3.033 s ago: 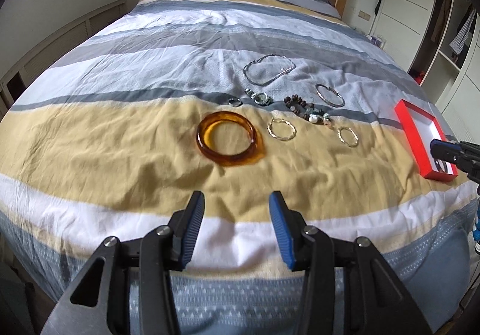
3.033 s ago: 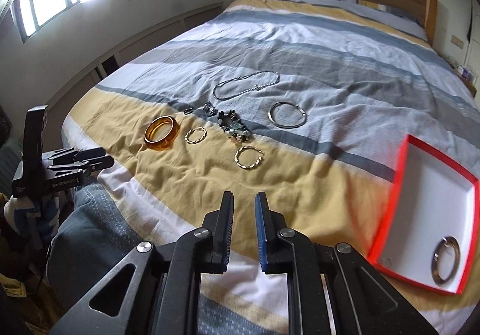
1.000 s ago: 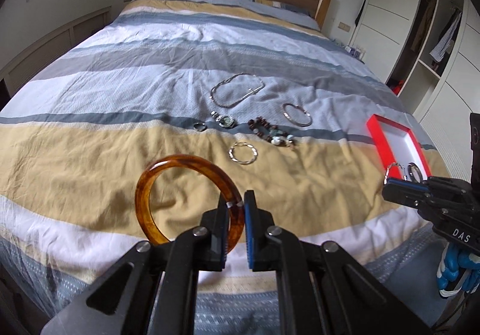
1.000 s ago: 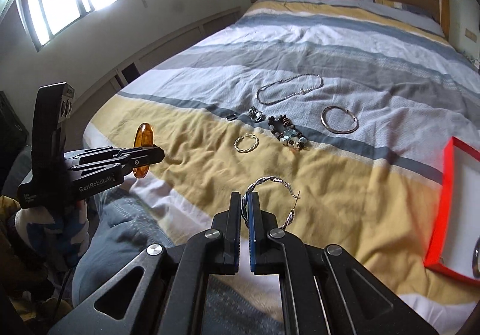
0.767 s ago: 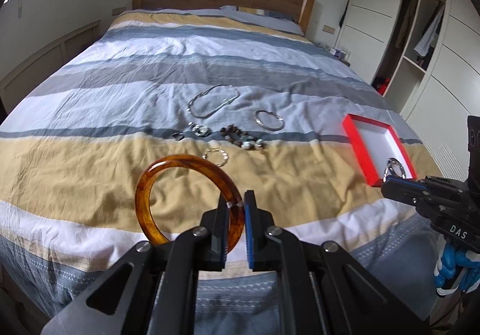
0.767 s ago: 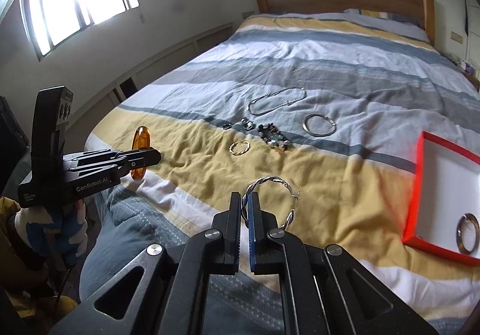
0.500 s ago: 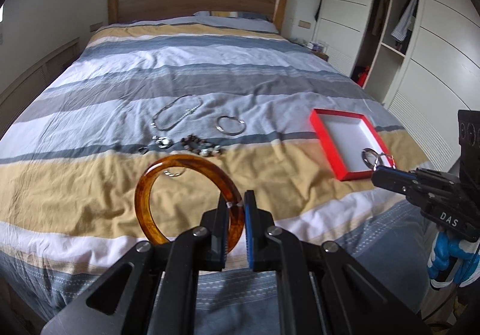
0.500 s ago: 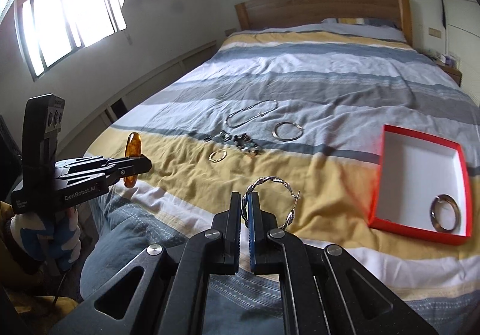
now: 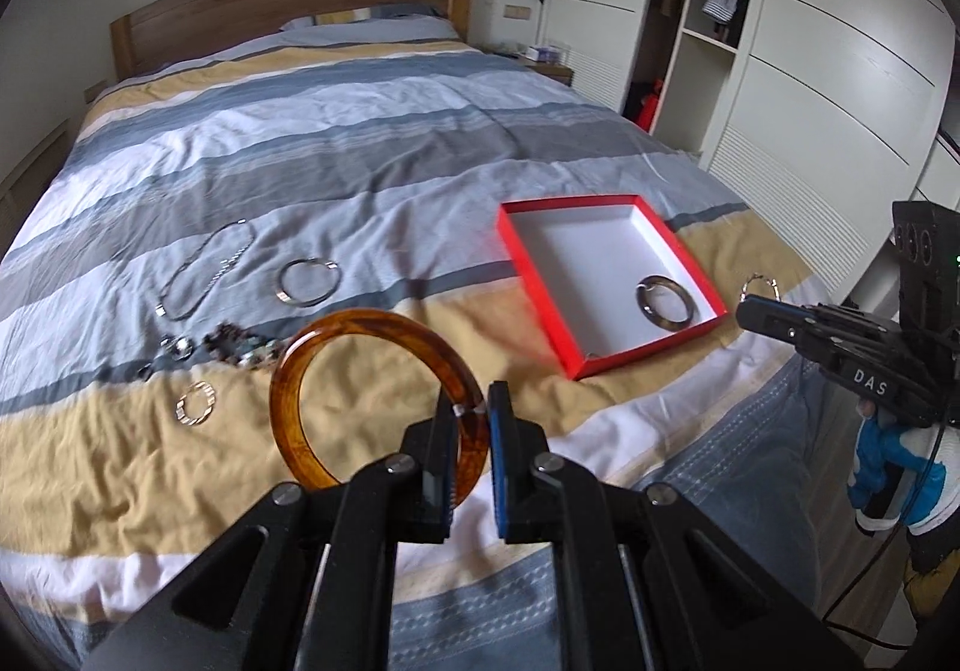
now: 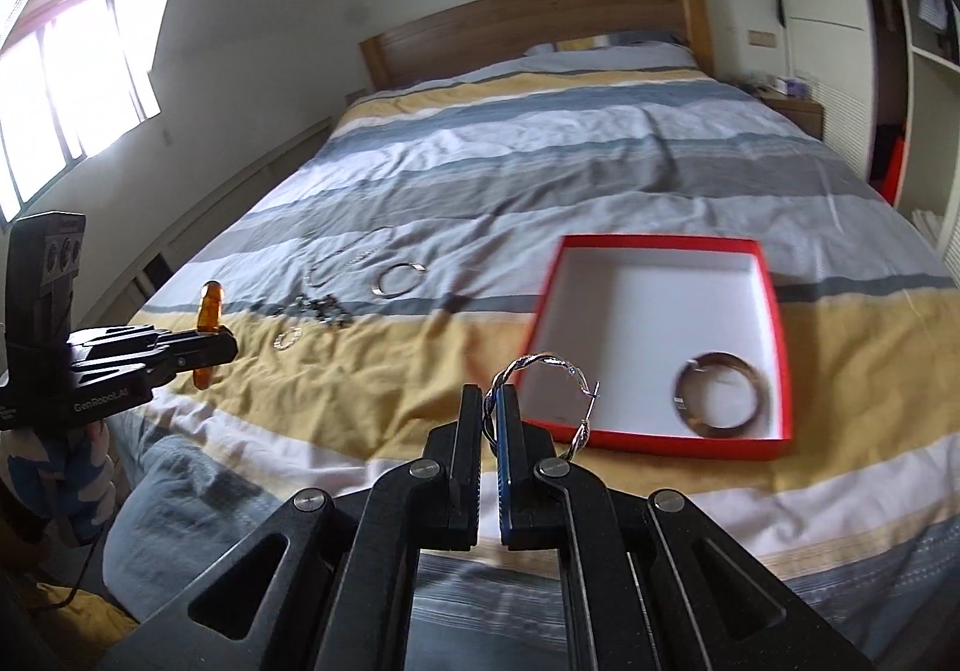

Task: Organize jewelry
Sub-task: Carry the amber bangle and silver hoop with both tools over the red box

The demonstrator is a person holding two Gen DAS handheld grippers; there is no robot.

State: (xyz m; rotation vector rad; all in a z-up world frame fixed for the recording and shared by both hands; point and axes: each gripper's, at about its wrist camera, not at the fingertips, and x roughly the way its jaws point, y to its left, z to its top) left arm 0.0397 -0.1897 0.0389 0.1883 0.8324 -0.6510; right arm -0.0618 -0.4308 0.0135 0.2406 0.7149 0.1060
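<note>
The left gripper (image 9: 472,410) is clamped on the rim of an amber bangle (image 9: 372,401), its jaws closed down to the thickness of the band, and the ring stands upright in front of the fingers above the yellow stripe of the bedspread (image 9: 372,143). The right gripper (image 10: 493,407) is pinched almost fully closed on a twisted silver hoop earring (image 10: 543,392), which arches up and to the right of the fingertips, just short of the near edge of the red box (image 10: 774,323). That box lies flat near the right side of the bed, its white floor mostly bare, with one dark metal bangle (image 10: 723,394) lying in the near right corner close to the rim. To the left of the box a wide band of quilt lies free before the remaining pieces: a silver bangle (image 9: 308,281), a chain necklace (image 9: 207,275), a dark beaded cluster (image 9: 240,350) with small rings just beside it, and a small gold hoop (image 9: 195,402) nearest the foot edge. The upper half of the bed up to the wooden headboard (image 9: 288,11) carries only pillows. White wardrobe doors (image 9: 840,59) stand close along the right side. From the right wrist view, the left gripper shows edge-on at the foot corner, well apart from the box.
</note>
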